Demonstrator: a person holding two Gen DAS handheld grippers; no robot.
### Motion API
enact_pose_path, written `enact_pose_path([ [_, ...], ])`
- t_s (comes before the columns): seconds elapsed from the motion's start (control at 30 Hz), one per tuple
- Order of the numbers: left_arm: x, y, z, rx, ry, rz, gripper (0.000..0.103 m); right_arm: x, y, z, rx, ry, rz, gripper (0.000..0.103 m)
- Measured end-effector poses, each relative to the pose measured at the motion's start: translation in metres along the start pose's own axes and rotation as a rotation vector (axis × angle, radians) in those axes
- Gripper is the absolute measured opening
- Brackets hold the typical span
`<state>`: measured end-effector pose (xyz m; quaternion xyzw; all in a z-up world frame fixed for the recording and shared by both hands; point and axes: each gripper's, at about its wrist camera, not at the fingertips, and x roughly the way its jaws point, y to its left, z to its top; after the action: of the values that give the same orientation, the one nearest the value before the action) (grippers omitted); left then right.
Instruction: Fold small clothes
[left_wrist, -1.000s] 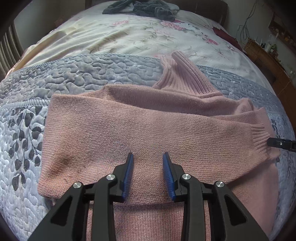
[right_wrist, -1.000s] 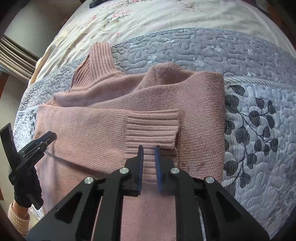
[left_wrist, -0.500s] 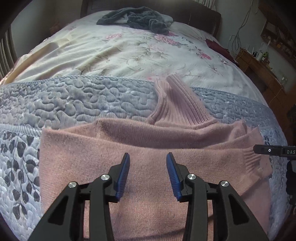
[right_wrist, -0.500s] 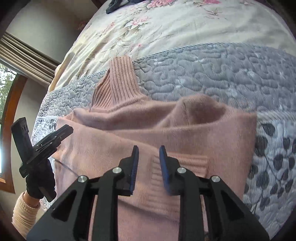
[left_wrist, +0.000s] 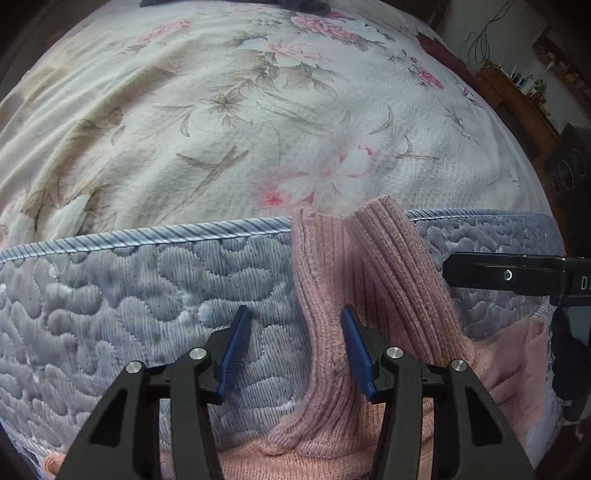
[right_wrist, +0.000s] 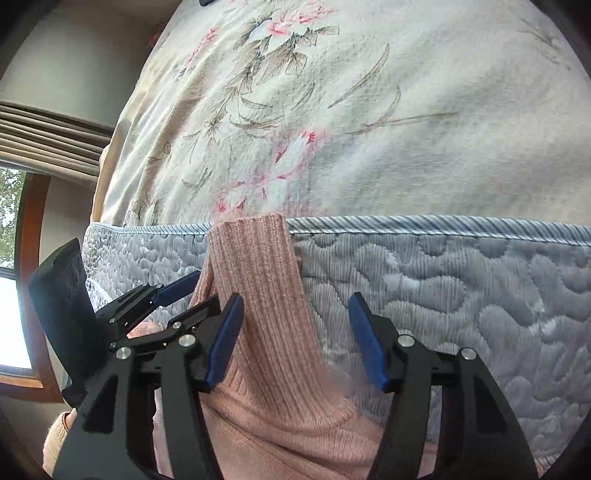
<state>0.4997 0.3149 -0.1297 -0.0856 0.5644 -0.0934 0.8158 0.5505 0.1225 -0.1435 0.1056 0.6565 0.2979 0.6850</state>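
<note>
A: Nearest first; left gripper (left_wrist: 293, 350), jaws spread wide and holding nothing; right gripper (right_wrist: 297, 341), same, released, nothing between the pads but cloth lying under them.

B: And the sweater (right_wrist: 295, 435)?

A: Pink knit, flat on the grey quilt (left_wrist: 129, 314) at the foot of the bed; body sits low in both wrist views, mostly under the grippers; only the collar (left_wrist: 369, 280) shows well.

B: Which way does the collar run from the jaws?

A: Straight ahead; its long axis points away from both grippers, toward the floral sheet (left_wrist: 258, 110); the far rim reaches the quilt's corded edge. In the left view it lies under the right-hand jaw and beyond; in the right view it lies just inside the left-hand jaw; so the collar sits between the two grippers, each about as near as the other.

B: So the next move?

A: My guess: take the collar or shoulders and fold back toward the body; jaws need to close across the ribbing, not along it.

B: Counts?

A: Two grippers; one sweater; one collar; one quilt; one sheet; a dark heap at the far end of the bed, too cropped to identify.
</note>
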Motion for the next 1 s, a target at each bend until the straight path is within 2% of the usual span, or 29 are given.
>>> enact_pose_path([
  [0.07,0.001,-0.001,0.004,-0.001,-0.006,-0.046,0.051,0.008,0.0,0.003,-0.003,0.012,0.0,0.06],
  [0.13,0.002,0.001,0.007,-0.026,0.0,-0.067,0.036,0.012,0.001,0.004,-0.018,0.008,0.023,0.047],
  [0.17,0.004,0.002,0.008,-0.045,0.008,-0.1,0.014,0.012,0.002,0.004,-0.02,0.011,0.051,0.023],
  [0.2,0.004,0.003,0.008,-0.064,0.01,-0.125,0.012,0.011,0.002,0.003,-0.013,0.011,0.066,0.008],
  [0.33,-0.012,0.003,0.003,-0.06,-0.058,-0.124,0.01,-0.012,0.006,-0.007,-0.059,-0.059,0.03,0.007],
  [0.43,-0.043,0.002,-0.008,-0.07,-0.134,-0.19,0.009,-0.038,0.012,-0.02,-0.078,-0.108,0.064,0.007],
  [0.63,-0.104,-0.014,-0.05,0.046,-0.244,-0.232,0.009,-0.088,0.031,-0.072,-0.183,-0.162,0.096,0.007],
  [0.77,-0.125,-0.021,-0.085,0.073,-0.274,-0.25,0.009,-0.103,0.046,-0.119,-0.258,-0.172,0.083,0.007],
  [1.0,-0.132,-0.021,-0.15,0.093,-0.262,-0.244,0.01,-0.099,0.048,-0.19,-0.318,-0.151,0.041,0.007],
])
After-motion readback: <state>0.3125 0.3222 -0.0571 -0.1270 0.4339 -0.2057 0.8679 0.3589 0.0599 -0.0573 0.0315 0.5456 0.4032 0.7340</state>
